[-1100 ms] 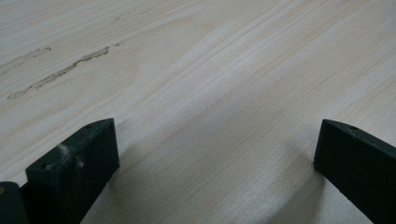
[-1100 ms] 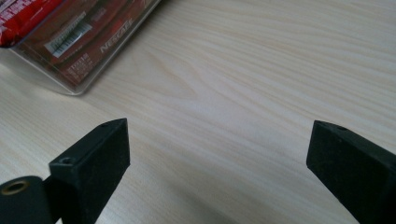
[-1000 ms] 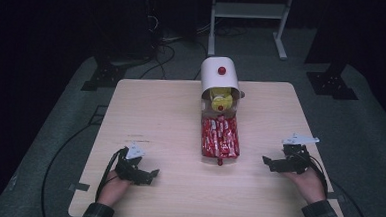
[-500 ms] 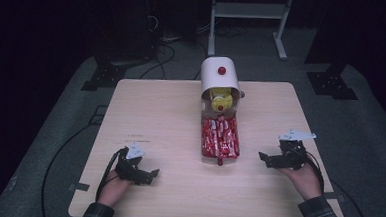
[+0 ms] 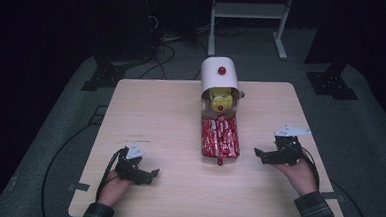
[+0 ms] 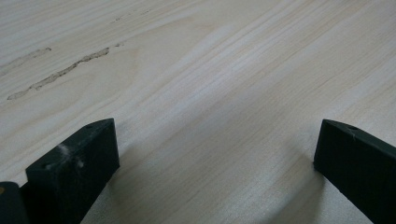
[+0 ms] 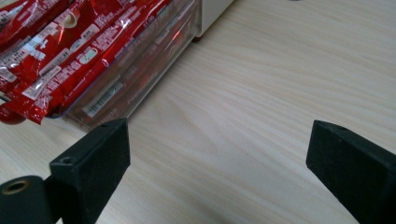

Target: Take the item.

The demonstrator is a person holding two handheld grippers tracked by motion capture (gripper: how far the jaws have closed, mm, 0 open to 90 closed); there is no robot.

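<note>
Red packets [image 5: 220, 136] just left of the right gripper [image 5: 259, 154], jaws wide apart.

— What sort of place is this?
— A lab or recording studio, I'd say: one pale wooden bench [image 5: 156, 111] alone on grey carpet [image 5: 370, 128], black surroundings.
— Anything else?
— Cables [image 5: 156, 54] across the floor, black stand feet [image 5: 332, 86], a white metal frame [image 5: 248, 11] behind.

both tools, the left tool [image 5: 152, 174] and the right tool [image 5: 259, 154], are black with grey three-cornered plates, thin black cables, and blocky jaws; the sleeves [image 5: 320, 213] are plaid.
</note>
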